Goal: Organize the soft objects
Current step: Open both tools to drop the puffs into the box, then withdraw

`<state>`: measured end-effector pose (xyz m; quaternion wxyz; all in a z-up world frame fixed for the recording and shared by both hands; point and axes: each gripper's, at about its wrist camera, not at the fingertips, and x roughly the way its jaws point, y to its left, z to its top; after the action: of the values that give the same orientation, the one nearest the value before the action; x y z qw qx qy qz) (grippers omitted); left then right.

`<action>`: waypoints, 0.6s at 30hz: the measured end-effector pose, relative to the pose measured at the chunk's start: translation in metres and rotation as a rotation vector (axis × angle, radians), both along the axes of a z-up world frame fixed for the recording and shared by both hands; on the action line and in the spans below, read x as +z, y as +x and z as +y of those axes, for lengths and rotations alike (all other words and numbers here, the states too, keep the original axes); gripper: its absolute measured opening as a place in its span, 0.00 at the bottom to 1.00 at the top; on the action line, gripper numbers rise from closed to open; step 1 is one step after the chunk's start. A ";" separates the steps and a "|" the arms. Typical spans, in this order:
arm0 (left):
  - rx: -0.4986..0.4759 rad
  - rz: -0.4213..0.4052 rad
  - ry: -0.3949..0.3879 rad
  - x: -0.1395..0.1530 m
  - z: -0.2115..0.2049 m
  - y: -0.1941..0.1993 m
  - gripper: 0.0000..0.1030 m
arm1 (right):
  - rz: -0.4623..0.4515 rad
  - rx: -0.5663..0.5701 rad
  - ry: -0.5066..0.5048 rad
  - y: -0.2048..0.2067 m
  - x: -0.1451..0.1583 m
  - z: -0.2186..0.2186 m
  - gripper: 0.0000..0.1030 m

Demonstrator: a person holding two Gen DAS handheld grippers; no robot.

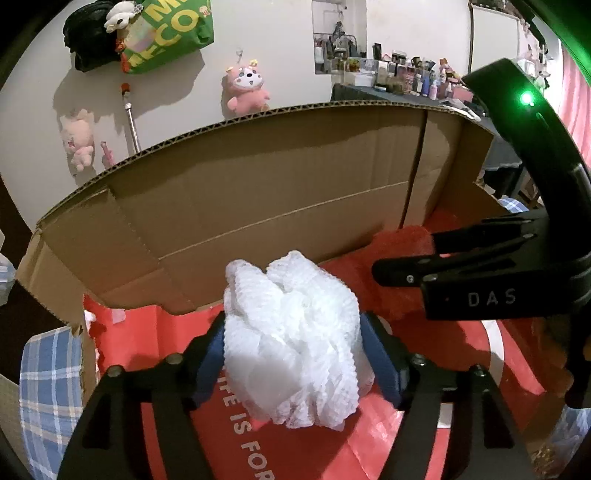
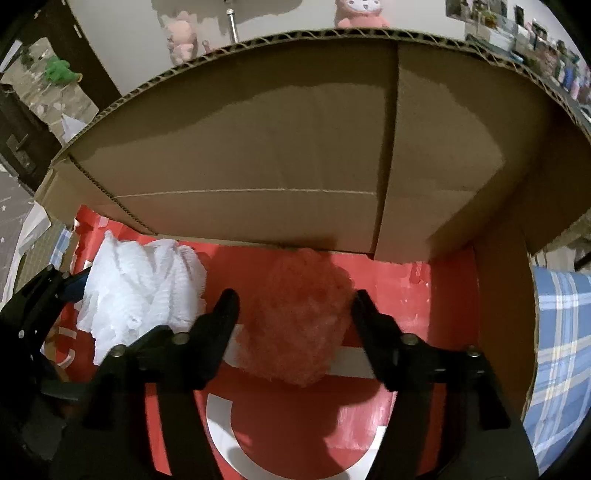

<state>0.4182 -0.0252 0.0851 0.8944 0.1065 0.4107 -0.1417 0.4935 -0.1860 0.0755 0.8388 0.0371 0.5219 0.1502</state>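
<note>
Left wrist: left claw [image 1: 293, 354] angled down, straddling white bundle [image 1: 291, 343].

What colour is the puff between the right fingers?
Pinkish red puff; the right wrist view shows it best.

Black hand-held gripper [image 1: 291, 354], blue pads [image 1: 212, 365] (silver screws)

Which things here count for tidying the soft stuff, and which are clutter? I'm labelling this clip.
Job: white mesh bundle, pink fluffy ball, cardboard box.
Lying about: pink plush toy on the wall, green bag, blue checked cloth.
</note>
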 end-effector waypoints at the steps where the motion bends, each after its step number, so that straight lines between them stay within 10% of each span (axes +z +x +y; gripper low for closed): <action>1: 0.004 -0.004 0.003 0.001 0.000 -0.001 0.72 | 0.001 -0.004 -0.003 0.000 0.000 -0.001 0.63; 18: 0.062 -0.072 -0.023 0.031 0.009 -0.030 0.95 | -0.083 -0.029 0.008 -0.033 0.044 -0.017 0.74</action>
<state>0.3879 -0.0163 0.1162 0.9137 0.0882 0.3799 -0.1146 0.4606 -0.2028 0.1190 0.8617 0.0417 0.4855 0.1417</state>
